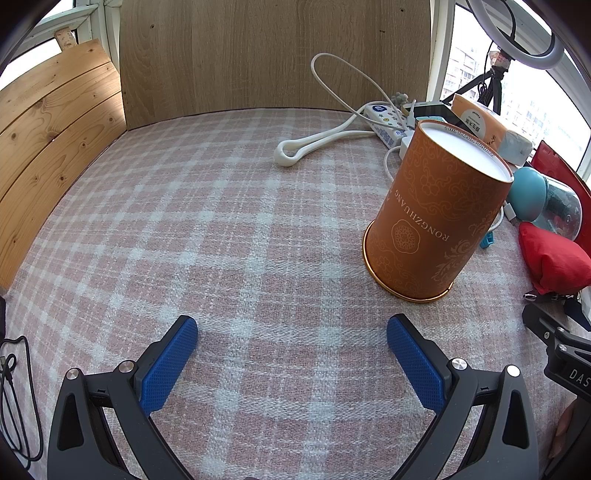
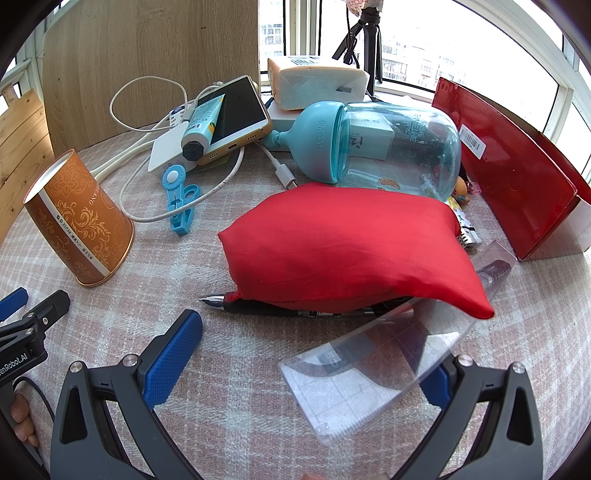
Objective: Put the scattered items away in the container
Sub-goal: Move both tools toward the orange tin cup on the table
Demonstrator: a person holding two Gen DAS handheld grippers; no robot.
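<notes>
Both grippers, left gripper (image 1: pixel 291 334) and right gripper (image 2: pixel 314 332), hold fingers apart, empty. Checked bench (image 1: pixel 184 221) lies bare leftward. Orange canister (image 1: pixel 436 214) stands upright; black pen (image 2: pixel 295 308) lies crosswise.

Home setting, looks like an enclosed balcony or a window nook in a flat. Table is covered with a pink-and-white plaid cloth (image 1: pixel 221 229), windows (image 2: pixel 406 48) wrap around behind it with apartment blocks visible outside. Wooden boards (image 1: pixel 55 122) lean against the frames on the left side. Household clutter all over: power strip (image 1: pixel 384 125) with white cable, phone (image 2: pixel 236 114), tissue pack (image 2: pixel 317 85), plastic bottle (image 2: pixel 388 147), red cloth pouch (image 2: pixel 343 254), clothes peg (image 2: pixel 181 210). A tripod (image 2: pixel 364 33) and ring light (image 1: pixel 517 40) stand by the window (so a home recording setup, not a lab).
</notes>
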